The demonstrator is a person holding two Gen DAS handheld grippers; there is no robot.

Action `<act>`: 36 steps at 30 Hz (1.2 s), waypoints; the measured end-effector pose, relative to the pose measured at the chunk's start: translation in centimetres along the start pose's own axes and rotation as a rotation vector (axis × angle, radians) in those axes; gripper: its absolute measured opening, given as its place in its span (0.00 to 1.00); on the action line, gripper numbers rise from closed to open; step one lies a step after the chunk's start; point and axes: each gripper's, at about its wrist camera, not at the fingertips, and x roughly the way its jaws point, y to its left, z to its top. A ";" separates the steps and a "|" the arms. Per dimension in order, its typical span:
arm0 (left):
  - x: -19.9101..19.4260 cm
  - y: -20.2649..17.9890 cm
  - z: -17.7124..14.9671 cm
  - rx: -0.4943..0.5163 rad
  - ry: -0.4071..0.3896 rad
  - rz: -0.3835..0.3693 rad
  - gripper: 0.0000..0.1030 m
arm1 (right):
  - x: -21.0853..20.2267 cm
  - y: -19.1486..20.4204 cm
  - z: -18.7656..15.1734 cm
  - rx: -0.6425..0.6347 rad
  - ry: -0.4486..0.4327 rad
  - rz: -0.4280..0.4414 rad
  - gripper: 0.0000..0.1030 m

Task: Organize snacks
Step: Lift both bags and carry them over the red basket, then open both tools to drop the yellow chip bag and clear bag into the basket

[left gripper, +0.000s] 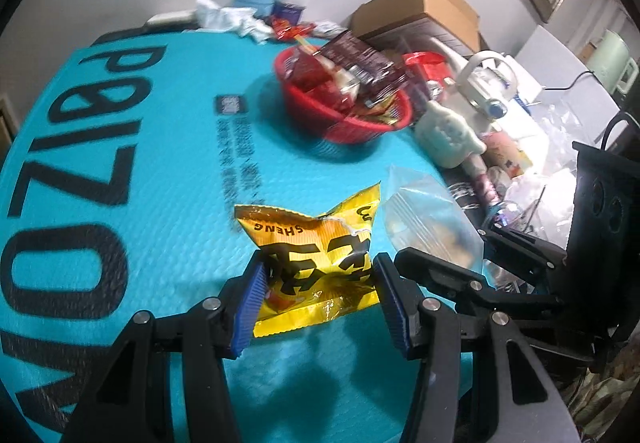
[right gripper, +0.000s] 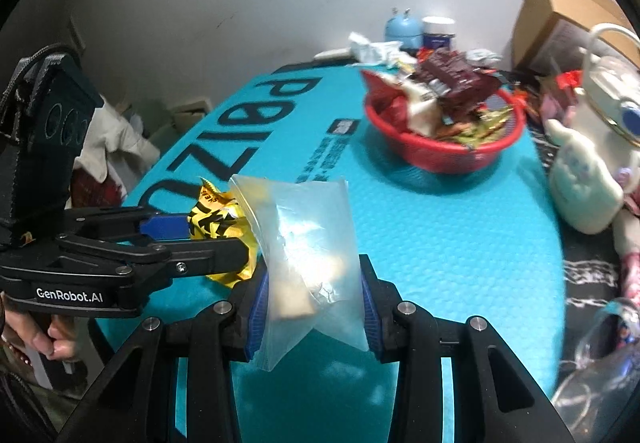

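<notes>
Basket (left gripper: 352,123) lies ahead, right gripper (right gripper: 312,295) nearer, clamping clear bag (right gripper: 308,243); left gripper (left gripper: 320,283) clamps yellow packet (left gripper: 316,255).

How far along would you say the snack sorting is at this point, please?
Mostly done, it seems: the red basket is already heaped with packets. In hand: the left gripper clamps a yellow snack bag, and the right gripper a clear plastic bag. Left to do: both probably go into the basket.
</notes>
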 end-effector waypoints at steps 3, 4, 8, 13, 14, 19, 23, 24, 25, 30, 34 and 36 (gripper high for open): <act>-0.3 -1.1 1.3 0.035 -0.026 0.000 0.51 | -1.3 -0.8 0.7 0.009 -0.034 -0.030 0.38; -0.4 -1.6 1.9 0.052 -0.037 -0.001 0.51 | -1.7 -1.1 1.0 0.013 -0.044 -0.043 0.38; -0.5 -2.7 4.1 0.088 -0.063 -0.009 0.51 | -3.2 -2.3 2.5 0.021 -0.085 -0.086 0.38; -0.6 -3.7 7.1 0.121 -0.102 -0.011 0.51 | -4.2 -3.5 5.2 0.026 -0.137 -0.141 0.38; -0.6 -3.8 7.7 0.125 -0.111 -0.008 0.51 | -4.3 -3.8 5.8 0.031 -0.148 -0.151 0.38; -0.4 -3.9 11.0 0.140 -0.152 0.005 0.51 | -4.2 -5.0 8.5 0.051 -0.186 -0.200 0.38; 0.3 -3.8 13.4 0.141 -0.175 0.014 0.51 | -3.4 -5.9 10.4 0.064 -0.204 -0.243 0.38; 0.6 -3.8 14.0 0.142 -0.177 0.015 0.51 | -3.1 -6.1 10.8 0.069 -0.206 -0.248 0.38; 1.0 -3.7 14.5 0.142 -0.179 0.015 0.51 | -2.9 -6.4 11.1 0.074 -0.206 -0.251 0.38; 3.9 -3.1 17.1 0.145 -0.145 0.010 0.51 | -1.2 -7.6 13.0 0.100 -0.207 -0.299 0.38; 6.9 -2.3 18.0 0.136 -0.077 0.001 0.51 | 0.5 -8.5 14.0 0.113 -0.195 -0.321 0.38; 9.2 -1.7 18.4 0.127 -0.003 0.005 0.51 | 1.4 -8.9 14.3 0.121 -0.183 -0.323 0.38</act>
